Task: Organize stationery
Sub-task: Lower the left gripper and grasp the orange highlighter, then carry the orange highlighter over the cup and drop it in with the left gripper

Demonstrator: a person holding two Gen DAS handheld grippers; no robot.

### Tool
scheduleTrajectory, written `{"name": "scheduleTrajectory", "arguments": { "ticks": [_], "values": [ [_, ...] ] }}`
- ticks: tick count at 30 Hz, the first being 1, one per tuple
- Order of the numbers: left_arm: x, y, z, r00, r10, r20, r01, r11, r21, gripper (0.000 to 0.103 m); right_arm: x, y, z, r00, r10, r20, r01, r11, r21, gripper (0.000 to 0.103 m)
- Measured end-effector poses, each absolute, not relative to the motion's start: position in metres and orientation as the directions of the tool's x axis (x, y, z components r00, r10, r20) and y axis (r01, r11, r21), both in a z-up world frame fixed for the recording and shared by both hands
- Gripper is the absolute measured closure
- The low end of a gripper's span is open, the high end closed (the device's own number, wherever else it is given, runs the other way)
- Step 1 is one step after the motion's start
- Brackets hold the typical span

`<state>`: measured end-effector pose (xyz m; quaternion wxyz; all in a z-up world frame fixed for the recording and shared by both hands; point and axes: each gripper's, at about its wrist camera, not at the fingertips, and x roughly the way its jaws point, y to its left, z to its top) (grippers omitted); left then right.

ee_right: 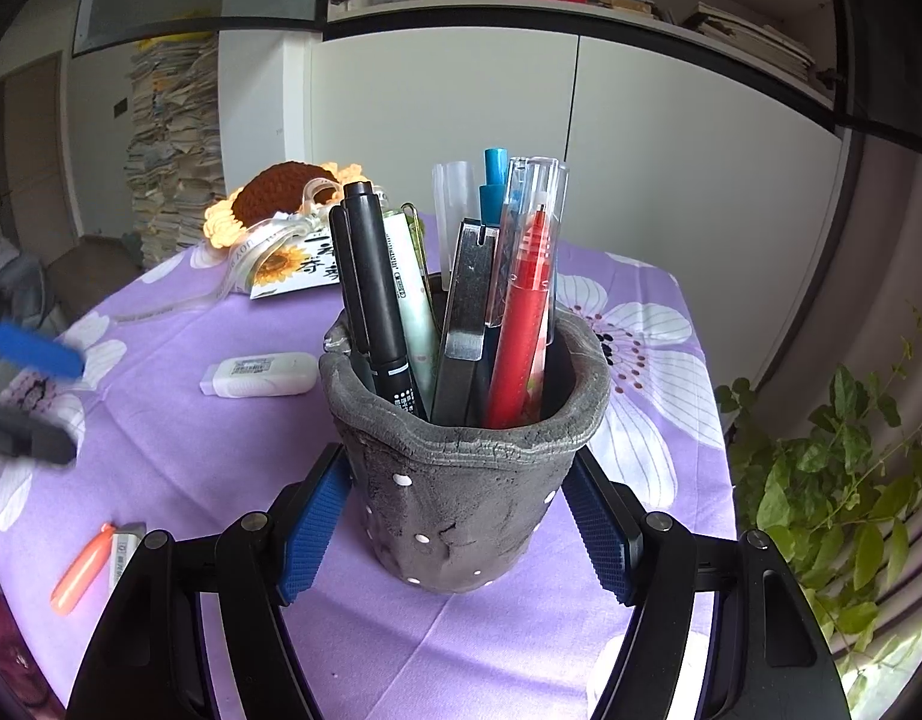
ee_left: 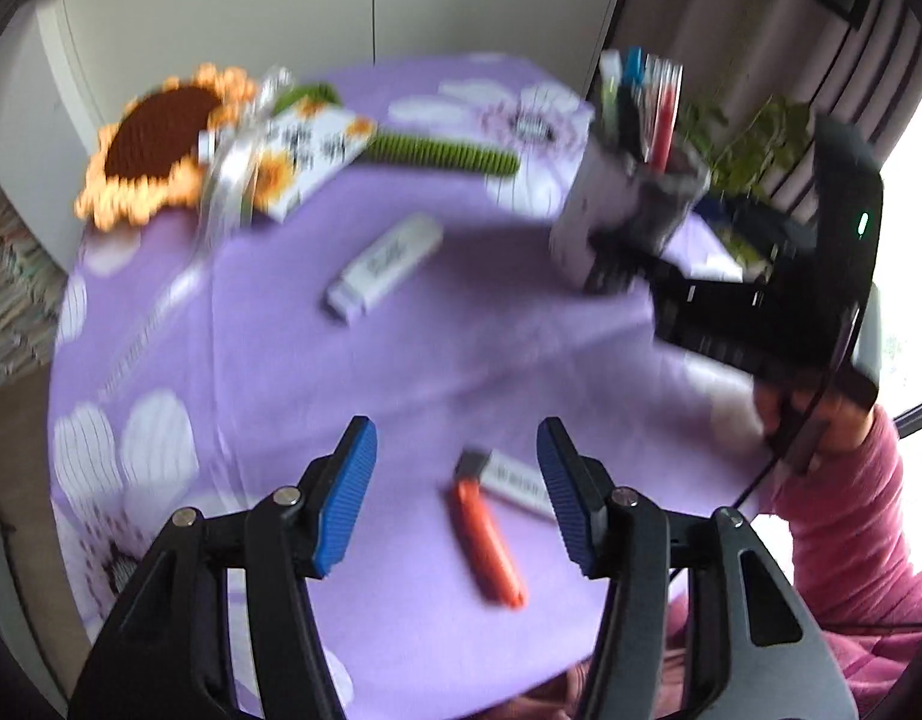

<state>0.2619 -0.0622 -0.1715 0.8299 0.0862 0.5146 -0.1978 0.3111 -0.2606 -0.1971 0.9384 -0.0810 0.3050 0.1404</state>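
Pen holder (ee_right: 461, 480) full of pens, clamped by right tool (ee_right: 458, 531); left tool (ee_left: 458, 501) spread, empty.

Left tongs (ee_left: 457, 495) apart, right tongs (ee_right: 458, 531) clamped

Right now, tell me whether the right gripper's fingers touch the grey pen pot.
Touching: the right wrist view shows both blue fingers pressed against the grey pen pot.

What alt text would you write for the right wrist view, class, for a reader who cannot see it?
The right hand-held gripper clamps a grey pen pot full of pens, standing on a purple floral tablecloth. To the left lie a white eraser and an orange pen; a crochet sunflower sits behind.
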Motion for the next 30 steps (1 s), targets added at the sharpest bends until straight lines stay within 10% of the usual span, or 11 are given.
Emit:
{"name": "scheduleTrajectory", "arguments": {
  "ticks": [30],
  "values": [
    [0.280, -0.079, -0.216, 0.222, -0.192, -0.956, 0.381, 0.920, -0.096, 0.092, 0.303, -0.257, -0.195, 0.791, 0.212, -0.574, -0.304, 0.950, -0.069, 0.031]
  ]
}}
